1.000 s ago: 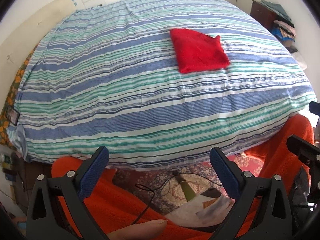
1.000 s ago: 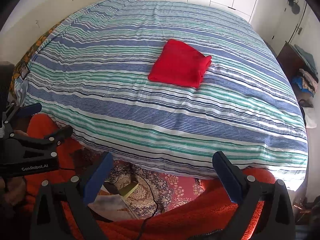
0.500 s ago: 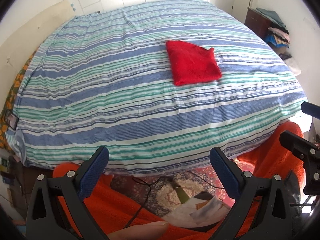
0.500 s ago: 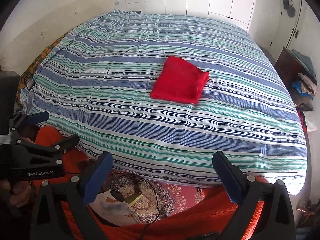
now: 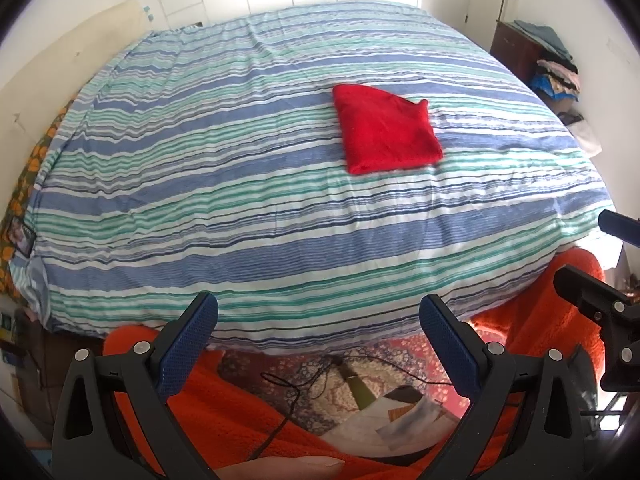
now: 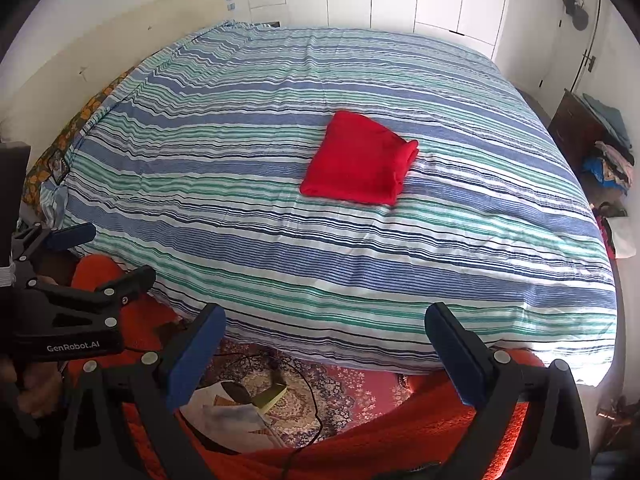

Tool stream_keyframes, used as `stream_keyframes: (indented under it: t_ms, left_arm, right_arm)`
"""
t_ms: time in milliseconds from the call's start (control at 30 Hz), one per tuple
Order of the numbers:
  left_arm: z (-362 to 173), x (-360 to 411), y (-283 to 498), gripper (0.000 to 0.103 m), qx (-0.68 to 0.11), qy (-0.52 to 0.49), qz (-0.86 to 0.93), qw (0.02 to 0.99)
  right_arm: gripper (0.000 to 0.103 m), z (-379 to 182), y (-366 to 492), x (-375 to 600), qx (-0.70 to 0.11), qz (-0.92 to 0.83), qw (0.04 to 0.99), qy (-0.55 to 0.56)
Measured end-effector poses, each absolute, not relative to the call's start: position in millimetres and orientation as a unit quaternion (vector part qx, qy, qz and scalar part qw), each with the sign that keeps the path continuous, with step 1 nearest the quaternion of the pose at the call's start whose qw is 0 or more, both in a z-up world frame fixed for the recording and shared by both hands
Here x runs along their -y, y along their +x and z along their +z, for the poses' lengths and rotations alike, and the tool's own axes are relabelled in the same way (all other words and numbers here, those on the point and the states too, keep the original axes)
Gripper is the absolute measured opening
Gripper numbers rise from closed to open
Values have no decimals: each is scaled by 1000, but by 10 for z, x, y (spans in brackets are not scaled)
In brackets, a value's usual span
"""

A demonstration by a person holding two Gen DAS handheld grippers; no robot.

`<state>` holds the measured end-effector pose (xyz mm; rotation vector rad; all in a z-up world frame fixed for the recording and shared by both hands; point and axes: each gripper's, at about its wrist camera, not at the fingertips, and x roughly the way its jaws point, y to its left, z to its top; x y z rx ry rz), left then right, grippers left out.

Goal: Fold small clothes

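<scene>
A folded red garment (image 5: 386, 133) is lying on the striped bedspread (image 5: 240, 200), right of the bed's middle. The left hand-held gripper (image 5: 318, 330) is hovering off the bed's near edge with jaws spread wide, gripping nothing. The right hand-held gripper (image 6: 325, 338) is doing likewise, well apart from the garment, above an orange blanket (image 6: 400, 432).
</scene>
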<state>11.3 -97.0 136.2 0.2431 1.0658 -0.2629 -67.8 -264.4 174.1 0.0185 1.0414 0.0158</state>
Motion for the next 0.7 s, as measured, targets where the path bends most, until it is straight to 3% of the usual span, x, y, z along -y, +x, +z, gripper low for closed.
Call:
stream_keyframes:
  t_ms: [700]
  left_arm:
    - [1404,1039,74,101,-486,132,-125,855]
  right_arm:
    - [99,1678,-632,2645,-500,4,866,14]
